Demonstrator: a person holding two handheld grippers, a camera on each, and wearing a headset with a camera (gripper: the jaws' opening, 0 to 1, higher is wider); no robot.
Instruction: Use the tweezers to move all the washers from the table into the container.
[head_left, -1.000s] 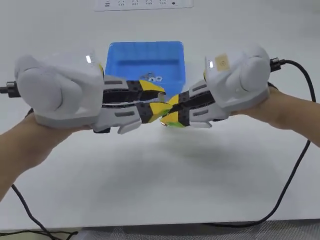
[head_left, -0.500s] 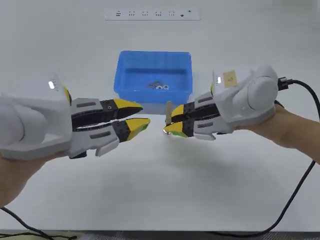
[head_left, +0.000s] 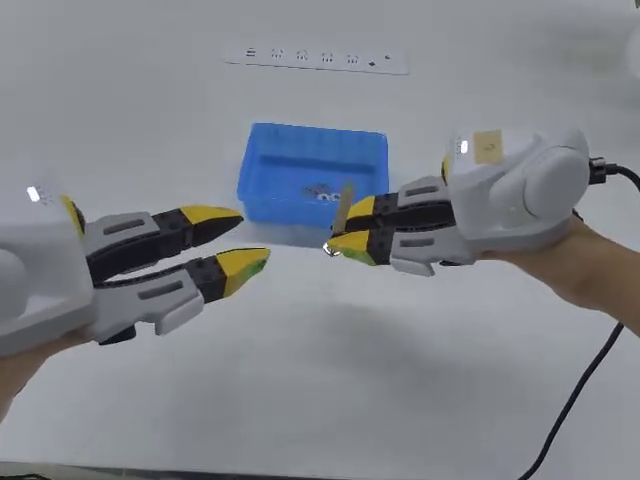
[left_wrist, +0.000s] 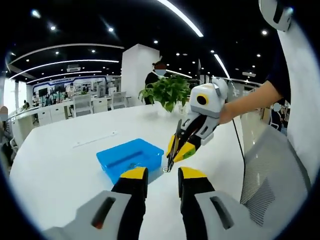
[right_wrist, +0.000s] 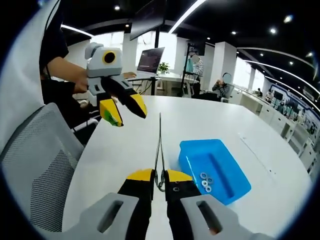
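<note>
The blue container (head_left: 262, 150) stands at the middle back of the white table, with several washers (head_left: 322, 193) lying inside it. My right gripper (head_left: 337, 243) is shut on the thin metal tweezers (head_left: 344, 207), just in front of the container's near wall. In the right gripper view the tweezers (right_wrist: 160, 145) run straight out from between the shut jaws (right_wrist: 159, 176), with the container (right_wrist: 222, 150) and washers (right_wrist: 205, 181) to their right. My left gripper (head_left: 254, 238) is open and holds nothing, left of the tweezers and apart from them. Its own view shows the open jaws (left_wrist: 162, 175) facing the right gripper (left_wrist: 182, 146).
A white power strip (head_left: 315, 57) lies on the table (head_left: 330, 370) behind the container. A black cable (head_left: 590, 370) trails from the right gripper toward the front right edge. Grey mesh chairs (right_wrist: 40, 170) stand beside the table.
The left gripper has drawn away to the left from the right one and its jaws have spread. The tweezers have stayed in the right gripper. The head camera has shifted.
</note>
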